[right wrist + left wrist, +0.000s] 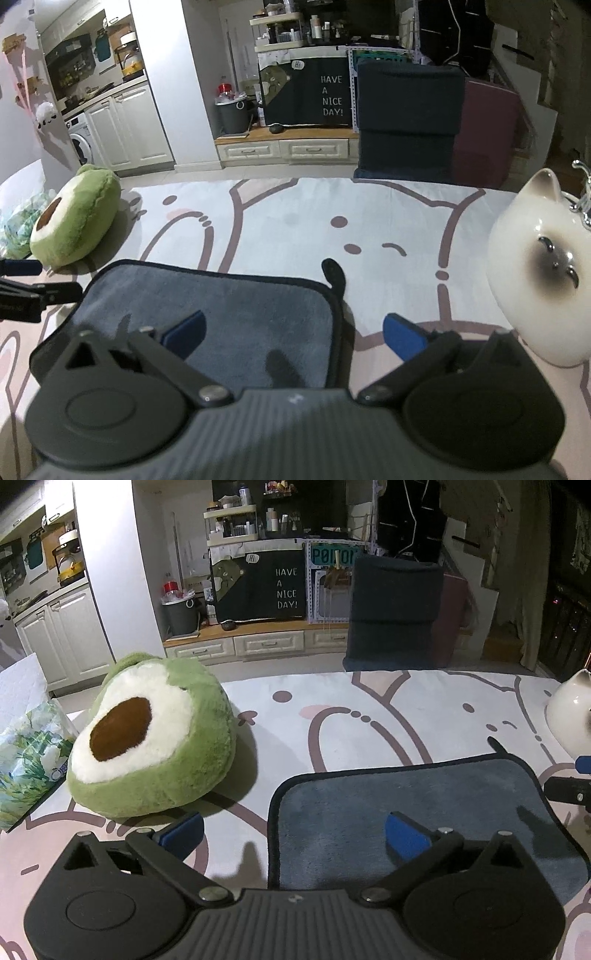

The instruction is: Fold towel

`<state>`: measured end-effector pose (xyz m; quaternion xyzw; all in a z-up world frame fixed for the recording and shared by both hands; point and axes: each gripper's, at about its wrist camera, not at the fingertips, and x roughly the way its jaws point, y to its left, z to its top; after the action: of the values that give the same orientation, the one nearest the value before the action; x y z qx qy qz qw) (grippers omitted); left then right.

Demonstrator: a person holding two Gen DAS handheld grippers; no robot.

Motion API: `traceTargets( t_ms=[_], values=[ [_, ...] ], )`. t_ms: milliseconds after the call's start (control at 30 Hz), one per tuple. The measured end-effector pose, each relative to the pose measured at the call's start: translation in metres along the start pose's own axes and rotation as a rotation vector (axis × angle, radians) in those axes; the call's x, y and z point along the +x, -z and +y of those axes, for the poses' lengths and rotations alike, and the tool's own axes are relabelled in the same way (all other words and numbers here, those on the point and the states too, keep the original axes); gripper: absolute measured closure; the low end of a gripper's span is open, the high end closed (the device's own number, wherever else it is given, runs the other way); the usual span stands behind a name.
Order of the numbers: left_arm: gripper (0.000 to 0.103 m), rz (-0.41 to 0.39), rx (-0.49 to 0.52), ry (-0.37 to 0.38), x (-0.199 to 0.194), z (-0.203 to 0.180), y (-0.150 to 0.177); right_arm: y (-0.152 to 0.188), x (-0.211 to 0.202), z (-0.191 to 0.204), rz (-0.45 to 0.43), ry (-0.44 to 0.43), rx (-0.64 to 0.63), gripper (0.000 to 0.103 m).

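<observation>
A grey-blue towel [413, 805] with a dark hem lies flat on the patterned table cover; it also shows in the right wrist view [221, 306]. A small hanging loop [334, 273] sticks out at its far right corner. My left gripper [295, 834] is open and empty, hovering over the towel's near left edge. My right gripper [293, 334] is open and empty, hovering over the towel's near right edge. Part of the right gripper [569, 786] shows in the left wrist view, and part of the left gripper [26, 284] shows in the right wrist view.
A green avocado plush [147, 734] sits left of the towel. A tissue pack [29, 760] lies further left. A white ceramic cat [546, 266] stands at the right, close to my right gripper. Beyond the table are a dark chair [395, 609] and cabinets.
</observation>
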<state>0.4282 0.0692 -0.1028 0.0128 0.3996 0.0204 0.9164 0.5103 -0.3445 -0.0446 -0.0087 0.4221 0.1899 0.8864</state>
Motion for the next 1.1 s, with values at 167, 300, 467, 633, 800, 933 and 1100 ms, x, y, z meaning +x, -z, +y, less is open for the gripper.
traceTargets(
  t_ms=[167, 300, 467, 633, 800, 933, 1100],
  values=[
    [0.0, 0.002, 0.003, -0.01, -0.008, -0.005, -0.002, 0.0, -0.006, 0.001, 0.006, 0.001, 0.007, 0.0],
    [0.0, 0.025, -0.005, -0.011, -0.01, -0.007, -0.004, 0.0, -0.011, 0.004, 0.01, 0.011, -0.001, 0.0],
    [0.0, 0.035, -0.012, -0.02, -0.015, -0.01, -0.003, 0.001, -0.015, 0.003, 0.013, 0.017, 0.02, 0.0],
    [0.0, 0.03, -0.01, -0.022, -0.027, -0.013, -0.003, 0.0, -0.027, 0.004, 0.018, 0.022, 0.022, 0.0],
    [0.0, 0.023, -0.02, -0.015, -0.052, -0.014, 0.0, 0.001, -0.048, 0.006, 0.004, 0.026, 0.02, 0.0],
    [0.0, -0.002, -0.019, -0.009, -0.079, -0.016, 0.004, 0.006, -0.073, 0.01, -0.013, 0.017, 0.012, 0.0],
    [0.0, -0.02, -0.025, 0.005, -0.115, -0.019, 0.011, 0.013, -0.106, 0.016, -0.037, 0.009, 0.007, 0.0]
  ],
)
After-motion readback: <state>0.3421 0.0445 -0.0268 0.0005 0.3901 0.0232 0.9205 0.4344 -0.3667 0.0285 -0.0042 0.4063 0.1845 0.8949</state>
